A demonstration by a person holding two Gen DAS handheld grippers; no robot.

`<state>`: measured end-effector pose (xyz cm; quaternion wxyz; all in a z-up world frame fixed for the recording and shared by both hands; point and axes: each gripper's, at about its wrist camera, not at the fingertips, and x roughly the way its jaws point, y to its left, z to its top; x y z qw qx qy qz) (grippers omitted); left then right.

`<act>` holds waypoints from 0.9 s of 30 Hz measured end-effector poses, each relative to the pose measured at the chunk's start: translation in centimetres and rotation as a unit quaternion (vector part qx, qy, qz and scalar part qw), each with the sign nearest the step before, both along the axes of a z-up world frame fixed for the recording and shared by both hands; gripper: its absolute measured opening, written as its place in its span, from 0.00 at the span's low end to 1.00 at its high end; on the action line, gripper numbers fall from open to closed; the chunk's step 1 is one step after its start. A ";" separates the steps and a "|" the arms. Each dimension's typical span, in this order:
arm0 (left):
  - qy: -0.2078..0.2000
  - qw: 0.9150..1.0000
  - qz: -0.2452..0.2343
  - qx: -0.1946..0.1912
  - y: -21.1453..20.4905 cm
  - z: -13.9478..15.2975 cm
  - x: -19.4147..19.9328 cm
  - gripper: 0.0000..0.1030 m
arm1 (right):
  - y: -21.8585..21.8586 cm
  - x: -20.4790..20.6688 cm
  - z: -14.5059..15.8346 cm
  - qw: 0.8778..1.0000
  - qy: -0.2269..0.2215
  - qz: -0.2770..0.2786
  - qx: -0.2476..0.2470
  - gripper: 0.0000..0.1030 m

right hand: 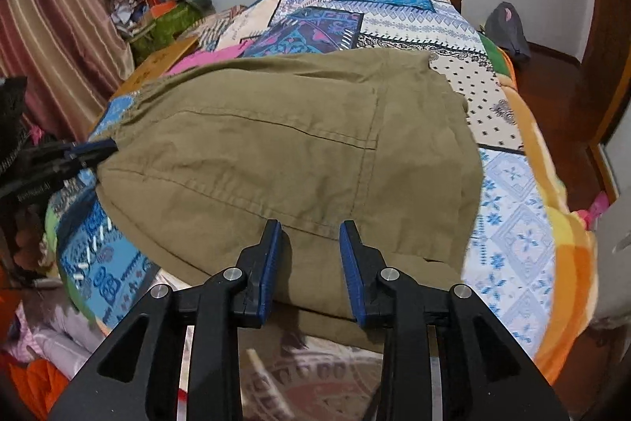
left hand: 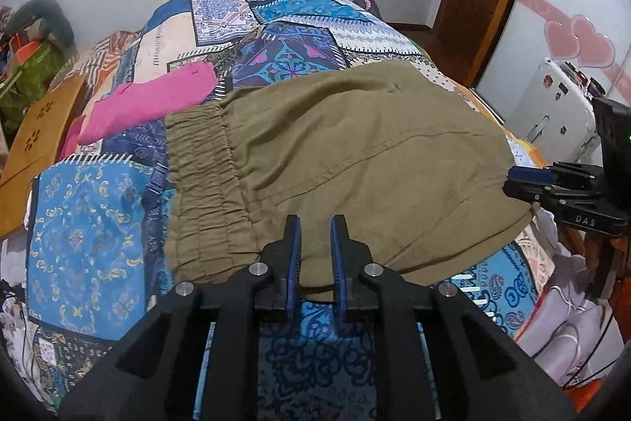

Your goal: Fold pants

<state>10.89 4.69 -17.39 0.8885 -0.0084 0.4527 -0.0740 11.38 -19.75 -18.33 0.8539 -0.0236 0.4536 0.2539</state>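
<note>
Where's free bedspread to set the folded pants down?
Bare patchwork bedspread beyond the olive pants, toward the wall; another open strip right of them, up to the orange border. Crowded at the waistband side: pink garment and wooden board. Both claws, left claw and right claw, are open.

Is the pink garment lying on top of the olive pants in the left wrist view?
No. The pink garment lies on the patchwork bedspread beyond the elastic waistband, beside the olive pants, not on them.
</note>
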 end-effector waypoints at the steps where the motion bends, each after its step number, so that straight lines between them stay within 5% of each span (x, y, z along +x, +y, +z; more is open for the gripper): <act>1: -0.001 1.000 0.003 0.002 0.3 0.4 0.1 0.15 | -0.2 0.1 0.2 1.000 0.000 0.000 -0.005 0.27; 3: -0.007 1.000 0.004 -0.001 1.0 1.5 0.3 0.17 | -0.5 0.5 0.7 1.000 -0.003 -0.005 -0.009 0.27; 5: -0.026 1.000 0.012 0.001 1.8 2.6 0.5 0.51 | -1.2 1.0 1.5 1.000 -0.008 -0.011 -0.003 0.27; 7: -0.052 0.998 0.032 0.012 2.9 3.7 1.0 0.60 | -1.9 1.7 2.3 1.000 -0.016 -0.022 0.008 0.30; 15: -0.045 0.995 0.080 0.037 6.5 3.6 6.4 0.60 | -2.8 6.0 4.4 0.997 -0.051 -0.047 0.016 0.38; 27: 0.047 0.995 0.086 0.024 8.1 -2.7 13.7 0.61 | -2.9 15.0 2.5 0.997 -0.049 -0.063 -0.016 0.39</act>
